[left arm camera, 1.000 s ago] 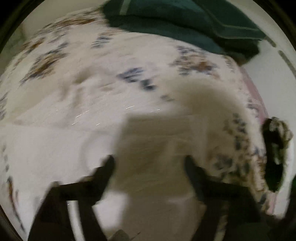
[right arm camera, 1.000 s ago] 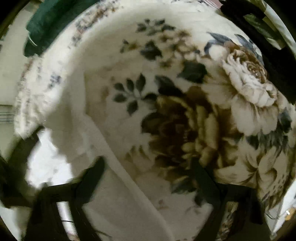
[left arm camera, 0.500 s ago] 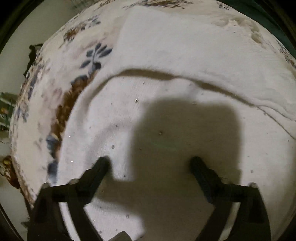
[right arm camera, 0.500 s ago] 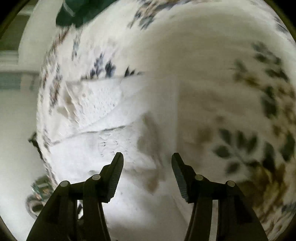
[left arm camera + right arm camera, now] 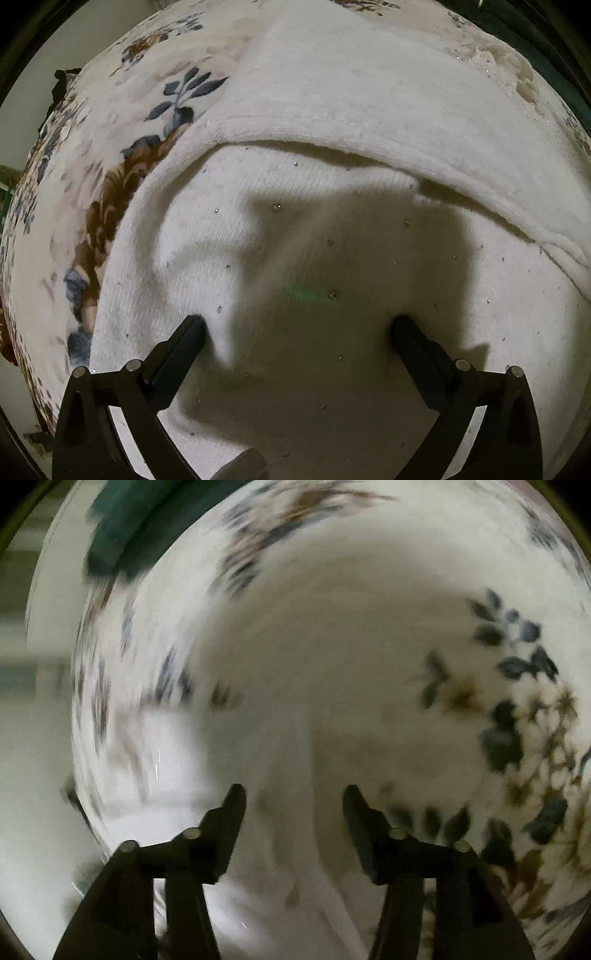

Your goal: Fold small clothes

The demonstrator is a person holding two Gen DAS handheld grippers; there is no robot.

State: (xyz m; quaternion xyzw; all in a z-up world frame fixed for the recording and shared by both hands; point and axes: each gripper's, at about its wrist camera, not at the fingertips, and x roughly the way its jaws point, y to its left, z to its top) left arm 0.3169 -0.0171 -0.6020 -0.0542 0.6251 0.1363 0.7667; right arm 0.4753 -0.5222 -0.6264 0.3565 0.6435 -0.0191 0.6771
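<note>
A white knitted garment [image 5: 332, 122] dotted with small beads lies on a floral blanket [image 5: 74, 206], with one layer folded over another across the middle of the left wrist view. My left gripper [image 5: 297, 328] is open, its fingers spread wide and low over the white knit. In the right wrist view the picture is blurred; my right gripper [image 5: 293, 801] is open above a pale strip of the white garment [image 5: 284, 746] on the blanket [image 5: 517, 709]. Neither gripper holds anything.
A dark green cloth lies at the far edge of the bed, at the top right of the left wrist view [image 5: 535, 40] and the top left of the right wrist view [image 5: 125, 528]. A pale wall shows left of the bed [image 5: 22, 775].
My left gripper has come down close over the white garment from a wider view of the bed. My right gripper has swung from the flower print to the garment's edge and narrowed somewhat.
</note>
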